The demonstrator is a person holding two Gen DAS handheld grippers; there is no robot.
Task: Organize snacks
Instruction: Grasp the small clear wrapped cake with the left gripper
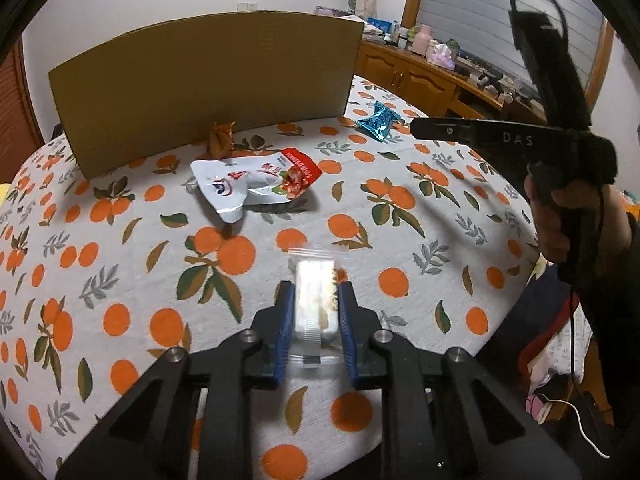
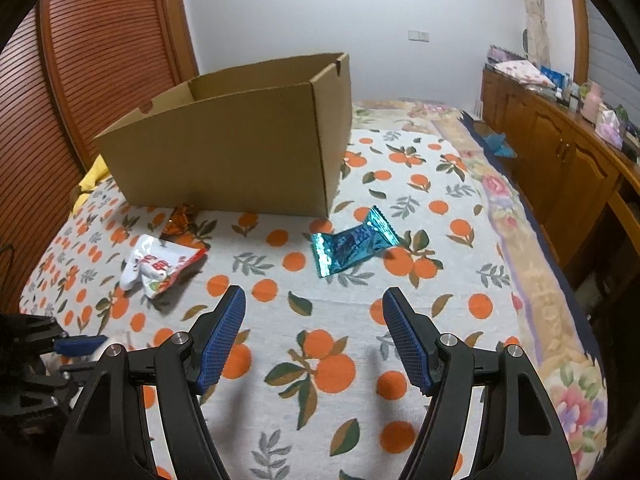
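Box (image 2: 240,152): open top, standing at the far side of the cloth (image 1: 400,240); I'd say it's the landing spot, which is why every snack sits loose in front of it.
Brown sweet (image 1: 221,139): tucked against the box's front wall, touching or nearly so, left of the others.
White pouch (image 1: 256,186): just in front of the box, a little nearer us than the brown sweet, crumpled, red end pointing away from the box's left corner.
Clear pack (image 1: 314,292): well in front of the box, flat on the cloth, and the left gripper (image 1: 314,312) has it! Blue pads (image 1: 285,332) pinch both long sides, jaws almost together, gripped low so it should lift clean.
Teal sweet (image 2: 352,242): near the box's right front corner, lying free.
Right gripper (image 2: 314,332): jaws wide, nothing between them, hanging over bare cloth short of the teal sweet, lined up on it; looks like that one's next.
Hand (image 1: 560,220): wrapped round the right tool's handle, out beyond the box's right end.
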